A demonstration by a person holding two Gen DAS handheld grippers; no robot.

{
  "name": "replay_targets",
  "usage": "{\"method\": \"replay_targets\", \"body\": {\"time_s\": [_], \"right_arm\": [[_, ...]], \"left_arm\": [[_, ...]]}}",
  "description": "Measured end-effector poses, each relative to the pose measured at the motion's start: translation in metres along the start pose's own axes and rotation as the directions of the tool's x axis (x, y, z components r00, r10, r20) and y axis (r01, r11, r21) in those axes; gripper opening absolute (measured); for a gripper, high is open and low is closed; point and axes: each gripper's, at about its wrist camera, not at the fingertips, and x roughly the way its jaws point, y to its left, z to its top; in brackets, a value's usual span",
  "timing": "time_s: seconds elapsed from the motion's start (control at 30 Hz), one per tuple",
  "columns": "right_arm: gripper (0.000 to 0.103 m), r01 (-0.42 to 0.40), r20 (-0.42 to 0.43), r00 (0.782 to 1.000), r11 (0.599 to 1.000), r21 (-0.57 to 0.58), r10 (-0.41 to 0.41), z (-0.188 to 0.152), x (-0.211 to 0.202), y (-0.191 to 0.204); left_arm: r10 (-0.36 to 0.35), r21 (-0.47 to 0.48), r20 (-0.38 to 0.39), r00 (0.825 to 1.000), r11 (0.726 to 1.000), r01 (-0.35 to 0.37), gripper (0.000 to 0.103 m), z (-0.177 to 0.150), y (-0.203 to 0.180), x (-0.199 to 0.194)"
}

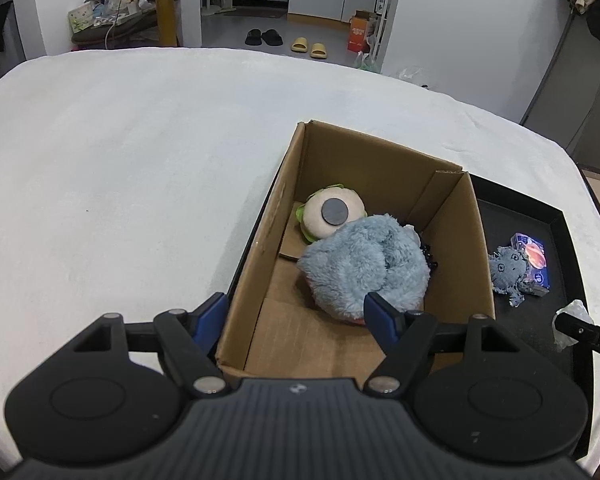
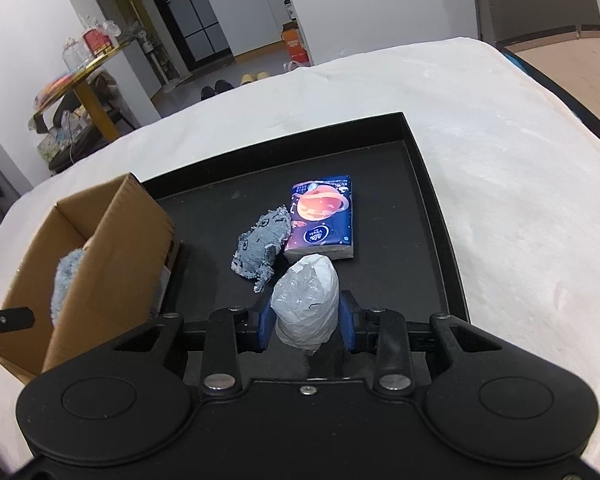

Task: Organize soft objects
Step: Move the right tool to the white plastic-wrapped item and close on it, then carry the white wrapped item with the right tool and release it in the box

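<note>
White blanket-covered bed (image 2: 500, 160), black tray (image 2: 428, 184) laid on it, cardboard box (image 1: 452, 240) at tray's left, right gripper (image 2: 305, 318) clenched on crumpled plastic bag (image 2: 306, 304) above tray, left gripper (image 1: 294, 312) released over box, blue plush (image 1: 364, 264) partly covering another toy.

Blue fluffy plush (image 1: 364, 264) and burger plush (image 1: 330, 214) in cardboard box (image 1: 260, 240); white bag bundle (image 2: 306, 304), denim toy (image 2: 262, 246), tissue pack (image 2: 322, 216) mid-tray (image 2: 432, 200).

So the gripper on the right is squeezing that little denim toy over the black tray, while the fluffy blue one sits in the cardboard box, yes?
Not quite: the right gripper is squeezing a white plastic bag, as the right wrist view shows. The denim toy lies loose on the black tray; the fluffy blue toy is in the cardboard box.
</note>
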Motion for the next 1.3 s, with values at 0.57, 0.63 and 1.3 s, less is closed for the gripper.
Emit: {"method": "replay_targets", "body": {"time_s": [0.57, 0.63, 1.3], "right_arm": [[0.032, -0.045, 0.005, 0.999, 0.999, 0.008, 0.045, 0.020, -0.029, 0.048], [0.032, -0.050, 0.013, 0.999, 0.999, -0.004, 0.050, 0.023, -0.030, 0.055], [0.033, -0.152, -0.008, 0.988, 0.980, -0.131, 0.152, 0.042, -0.023, 0.137]], "left_arm": [[-0.016, 0.001, -0.006, 1.000, 1.000, 0.016, 0.073, 0.002, 0.022, -0.002], [-0.016, 0.010, -0.002, 1.000, 1.000, 0.016, 0.073, 0.003, 0.024, -0.004], [-0.115, -0.019, 0.011, 0.993, 0.993, 0.115, 0.069, 0.010, 0.047, -0.014]]}}
